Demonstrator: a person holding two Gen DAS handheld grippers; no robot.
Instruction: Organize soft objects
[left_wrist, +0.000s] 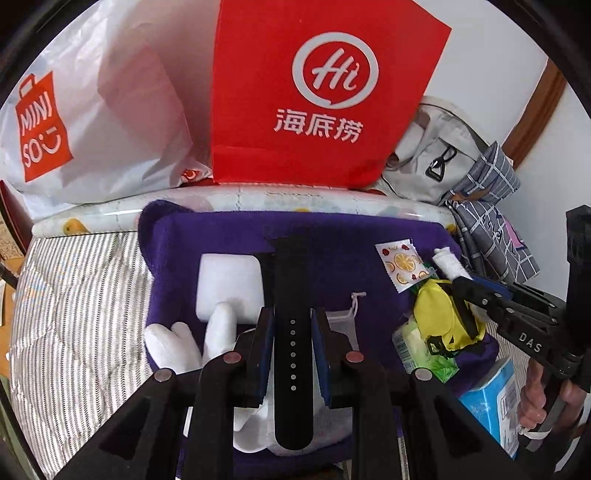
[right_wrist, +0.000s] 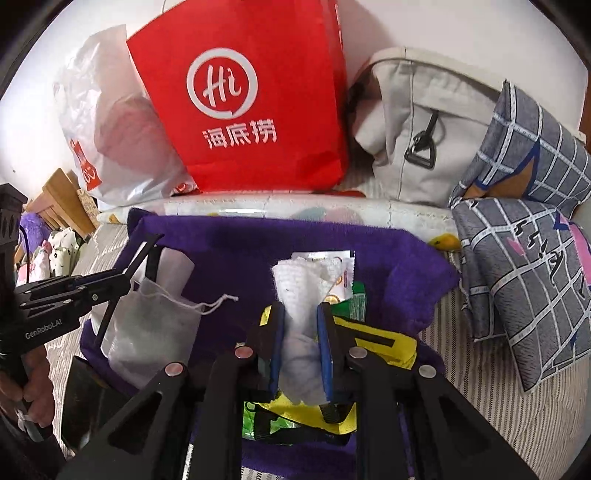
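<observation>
Black claw (left_wrist: 291, 332), blue pads (right_wrist: 327, 354), perhaps rubber

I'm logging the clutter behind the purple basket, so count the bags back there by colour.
Red: 1, the red paper Haidilao bag
White: 1, the white plastic Miniso bag
Pale grey: 1, the pale grey canvas bag with a black clip
Total: 3
</observation>
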